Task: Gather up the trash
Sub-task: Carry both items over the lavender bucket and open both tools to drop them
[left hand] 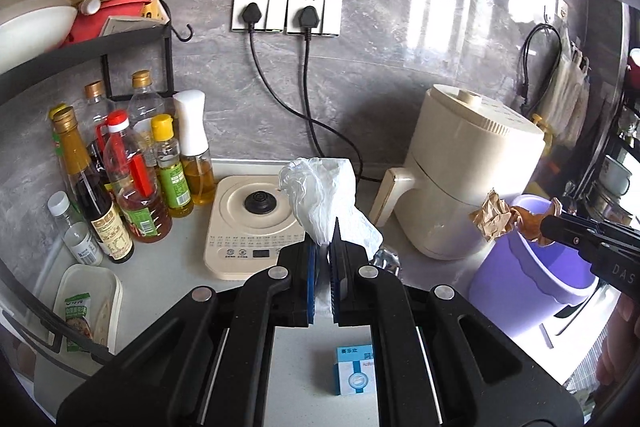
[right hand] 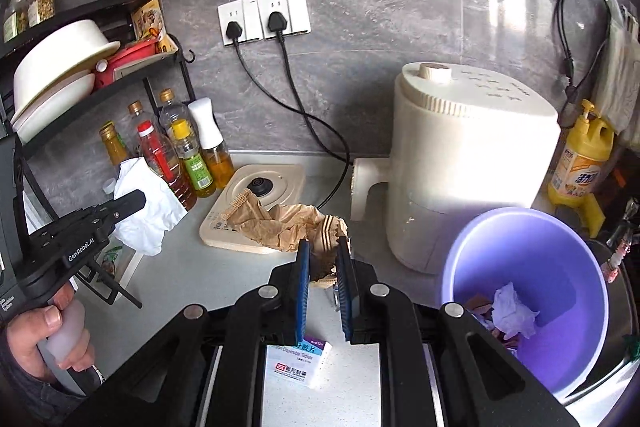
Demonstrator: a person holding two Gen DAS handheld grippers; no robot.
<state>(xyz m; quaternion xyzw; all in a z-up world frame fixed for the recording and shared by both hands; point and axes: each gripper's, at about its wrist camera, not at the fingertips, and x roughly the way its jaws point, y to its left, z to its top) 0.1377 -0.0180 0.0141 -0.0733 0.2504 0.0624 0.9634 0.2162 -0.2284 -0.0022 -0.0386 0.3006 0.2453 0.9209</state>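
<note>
Above the worktop [right hand: 192, 267], both pieces of trash ride clear of the clutter: the left tongs [left hand: 323, 247] pinch a crumpled white tissue [left hand: 320, 195], the right tongs [right hand: 323, 259] clamp a wad of brown paper [right hand: 280, 223], each near the purple bin [right hand: 560, 259], probably for dropping in.

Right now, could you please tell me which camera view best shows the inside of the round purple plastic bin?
The right wrist view: it looks down into the round purple plastic bin, where crumpled white tissue lies. The left wrist view shows only the bin's outer wall and rim, partly behind the right gripper.
</note>
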